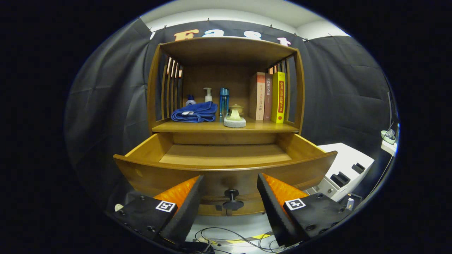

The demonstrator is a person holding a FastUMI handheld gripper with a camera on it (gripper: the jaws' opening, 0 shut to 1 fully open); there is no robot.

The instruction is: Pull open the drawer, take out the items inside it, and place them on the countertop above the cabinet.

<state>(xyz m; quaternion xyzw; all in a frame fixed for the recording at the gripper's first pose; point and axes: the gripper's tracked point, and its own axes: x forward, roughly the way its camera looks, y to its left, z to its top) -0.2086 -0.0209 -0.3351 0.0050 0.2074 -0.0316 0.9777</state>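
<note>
Looking at it, I reckon I'm basically done: drawer (pixel 226 158) pulled out and bare, towel (pixel 195 112) sits on the countertop (pixel 268 126), gripper (pixel 230 203) wide open, holding nothing.

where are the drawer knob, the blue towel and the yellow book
drawer knob (pixel 231 199), gripper view, on its dark round head
blue towel (pixel 195 113), gripper view, middle of the folded cloth
yellow book (pixel 279 97), gripper view, on its spine

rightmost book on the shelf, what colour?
Yellow, with a red strip down the spine; clear in the gripper view. The tool is open.
</note>
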